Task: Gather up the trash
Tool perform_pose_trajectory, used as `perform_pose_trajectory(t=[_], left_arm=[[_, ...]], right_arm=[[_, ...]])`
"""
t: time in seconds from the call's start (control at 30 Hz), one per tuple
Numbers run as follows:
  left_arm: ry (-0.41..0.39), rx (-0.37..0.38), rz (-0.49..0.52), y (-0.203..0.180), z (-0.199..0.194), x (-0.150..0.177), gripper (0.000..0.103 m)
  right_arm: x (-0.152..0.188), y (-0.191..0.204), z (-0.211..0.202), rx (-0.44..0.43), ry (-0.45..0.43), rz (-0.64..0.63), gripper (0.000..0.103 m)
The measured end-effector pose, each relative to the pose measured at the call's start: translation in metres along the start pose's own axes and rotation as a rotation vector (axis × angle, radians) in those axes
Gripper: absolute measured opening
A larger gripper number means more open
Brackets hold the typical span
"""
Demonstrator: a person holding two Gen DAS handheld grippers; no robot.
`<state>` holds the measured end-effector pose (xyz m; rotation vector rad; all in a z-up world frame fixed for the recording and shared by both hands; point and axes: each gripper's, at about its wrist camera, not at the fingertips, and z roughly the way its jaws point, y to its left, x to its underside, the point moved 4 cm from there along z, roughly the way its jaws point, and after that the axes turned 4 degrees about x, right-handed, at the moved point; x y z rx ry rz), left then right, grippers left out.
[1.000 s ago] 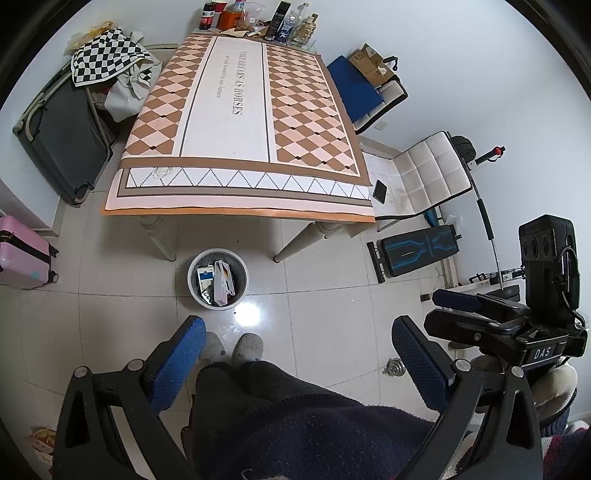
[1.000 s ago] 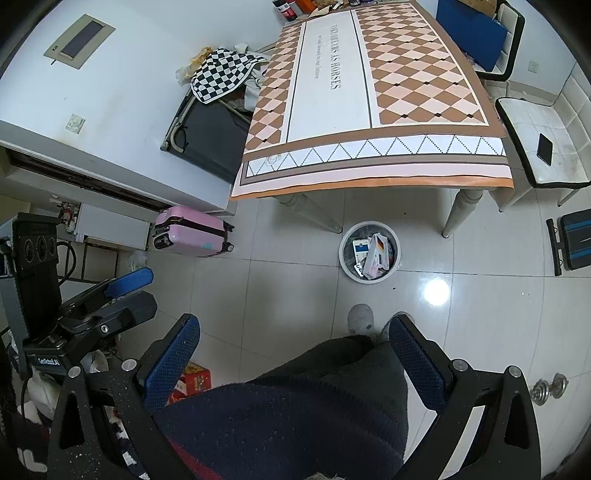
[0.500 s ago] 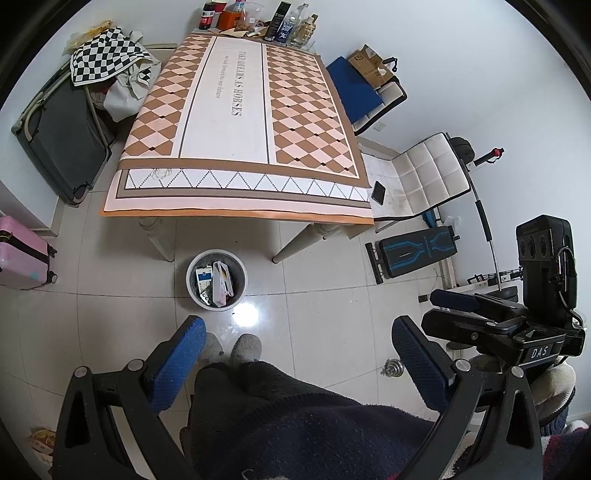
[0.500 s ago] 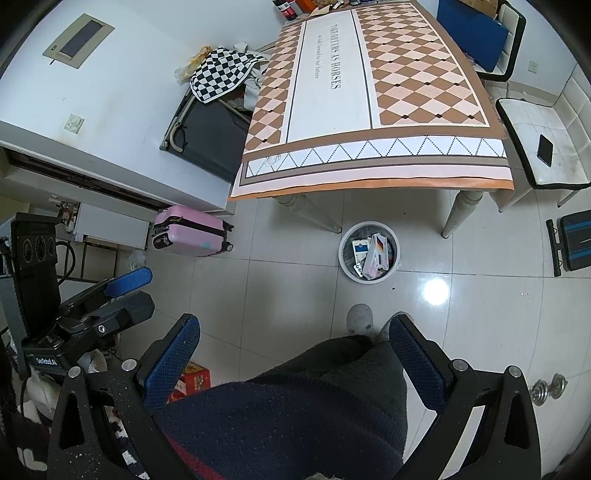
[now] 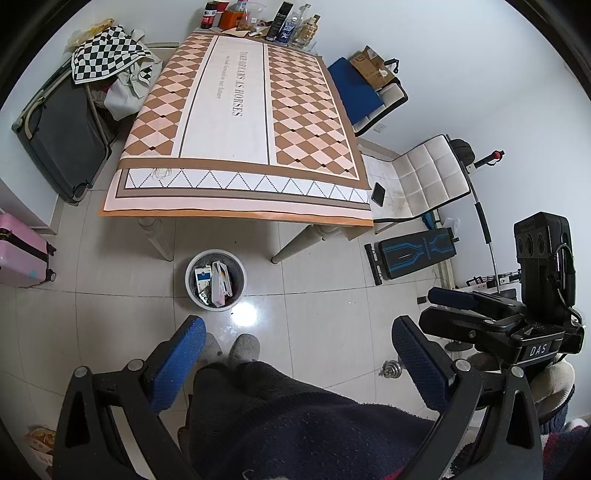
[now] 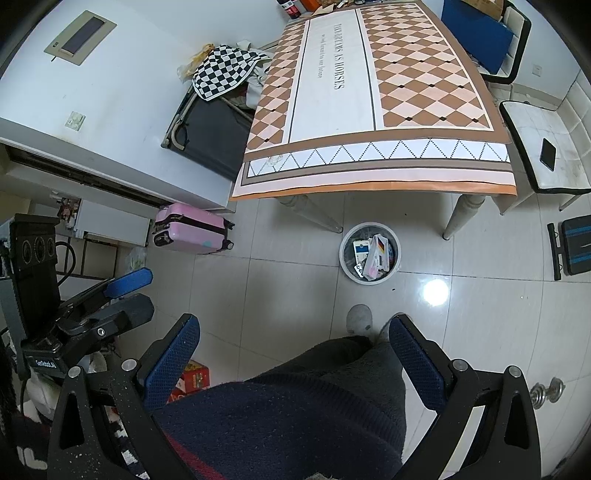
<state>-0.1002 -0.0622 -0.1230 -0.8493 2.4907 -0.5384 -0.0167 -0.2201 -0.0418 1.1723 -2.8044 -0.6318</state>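
A round white trash bin stands on the tiled floor under the table's near edge, with several cartons and packets inside. My left gripper is held high above the floor, open, with nothing between its blue pads. My right gripper is open and empty too, at about the same height. Each gripper shows at the side of the other's view: the right one, the left one. The person's dark-clad legs and grey slippers fill the space below both.
The table carries a diamond-patterned cloth, with bottles at its far end. A white chair holds a phone. A pink suitcase, a dark suitcase, a bench and a dumbbell sit around.
Both views have drifted very slightly; the bin sits a touch higher in the left wrist view. Both grippers stay open and empty.
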Motion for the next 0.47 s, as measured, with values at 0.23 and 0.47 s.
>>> perform_pose_trajectory(t=[0.23,0.47], left_arm=[[0.001,0.001,0.003,0.0007,-0.0002,-0.0005,0.103],[-0.003,0.005,-0.001,0.0012,-0.0007,-0.0001,0.103]], right_arm=[[-0.0016,0.0016,0.0009,0.0,0.001,0.0,0.103],[-0.0018,0.0026,0.0012,0.001,-0.002,0.004,0.103]])
